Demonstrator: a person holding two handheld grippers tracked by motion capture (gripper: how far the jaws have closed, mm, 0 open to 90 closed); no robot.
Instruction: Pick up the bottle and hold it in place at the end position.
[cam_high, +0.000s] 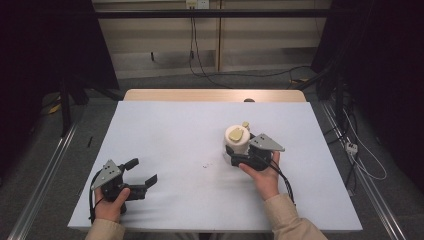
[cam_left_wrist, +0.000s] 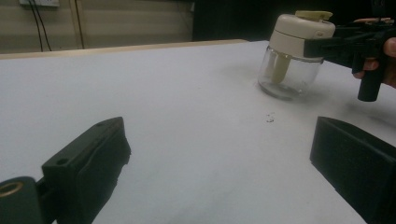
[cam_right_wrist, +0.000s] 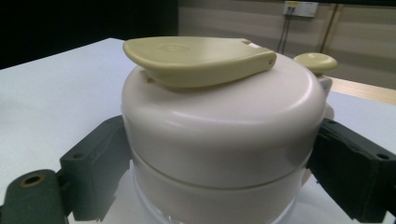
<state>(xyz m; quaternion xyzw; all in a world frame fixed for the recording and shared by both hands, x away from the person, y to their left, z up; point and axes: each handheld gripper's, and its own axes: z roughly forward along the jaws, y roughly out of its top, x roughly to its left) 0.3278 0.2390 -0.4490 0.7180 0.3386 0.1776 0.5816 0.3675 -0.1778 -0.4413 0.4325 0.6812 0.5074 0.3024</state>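
Note:
A small jar (cam_high: 237, 138) with a clear glass base and a cream lid stands right of the table's middle. On top of the lid sit an olive-green flap (cam_right_wrist: 196, 58) and a small knob (cam_right_wrist: 317, 61). My right gripper (cam_high: 239, 146) is shut on the lid, one jaw pressed against each side of it (cam_right_wrist: 219, 158). The left gripper view has the jar (cam_left_wrist: 294, 51) at its upper right, with a black jaw across its lid. My left gripper (cam_high: 143, 171) rests at the near left corner, open, with nothing between its fingers (cam_left_wrist: 88, 161).
A white sheet (cam_high: 175, 130) covers the table, and a wooden edge (cam_high: 215, 95) shows at the back. A tiny speck (cam_high: 205, 165) lies on the sheet left of the jar. Cables run over the floor behind and to the right.

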